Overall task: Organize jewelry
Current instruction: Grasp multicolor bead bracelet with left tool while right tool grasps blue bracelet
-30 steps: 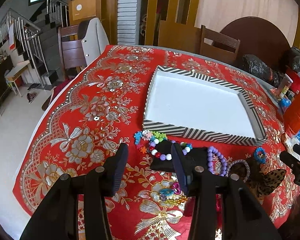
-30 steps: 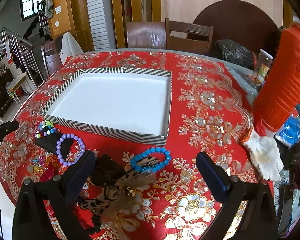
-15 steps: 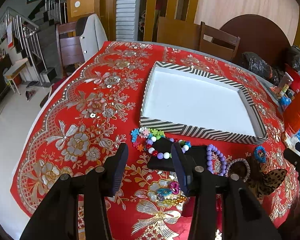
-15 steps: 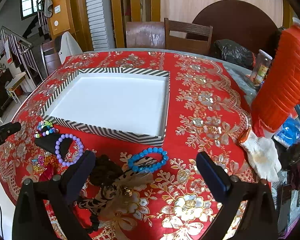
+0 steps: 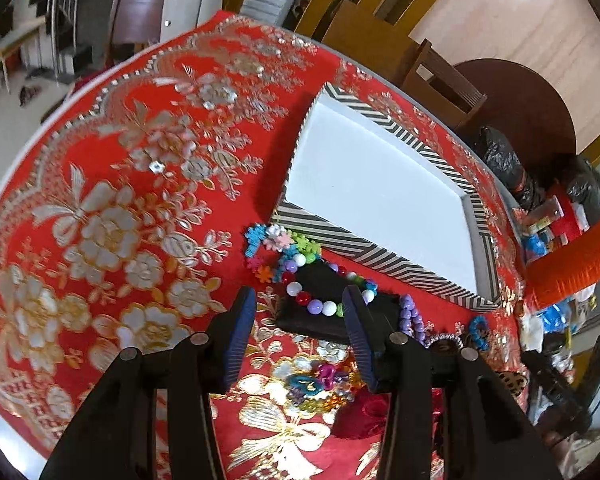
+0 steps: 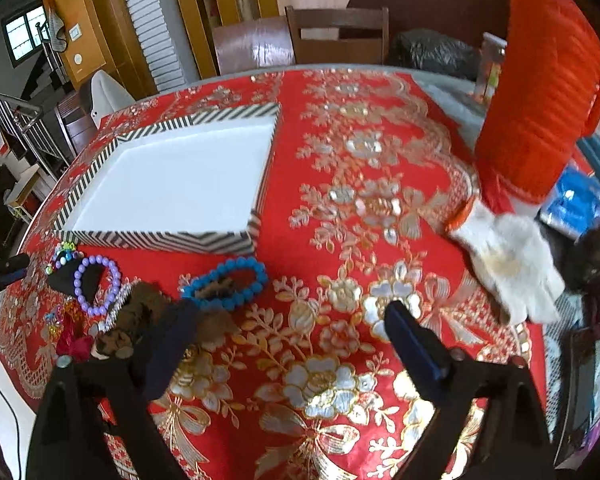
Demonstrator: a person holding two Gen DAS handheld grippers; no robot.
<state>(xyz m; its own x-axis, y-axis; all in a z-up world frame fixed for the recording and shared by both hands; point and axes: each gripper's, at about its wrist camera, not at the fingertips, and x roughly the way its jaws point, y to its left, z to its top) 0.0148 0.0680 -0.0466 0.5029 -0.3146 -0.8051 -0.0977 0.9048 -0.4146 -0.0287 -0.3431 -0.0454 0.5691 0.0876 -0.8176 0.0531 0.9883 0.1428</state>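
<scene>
On the table's red floral cloth (image 6: 352, 184), the striped tray (image 5: 340, 240) sits empty toward the far side. Jewelry lies along its near edge: a multicoloured bead bracelet (image 5: 324, 304) on a black pad, a purple bracelet (image 6: 96, 284), and a blue bracelet (image 6: 226, 284) near the tray's near right corner. The left gripper (image 5: 298, 312) hangs open above the multicoloured beads, gripping nothing. The right gripper (image 6: 290, 320), jaws wide though just narrowing, holds nothing; only cloth lies between them

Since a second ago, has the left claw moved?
Yes. The left claw has closed in on the multicolored bead bracelet beside the striped tray.
</scene>
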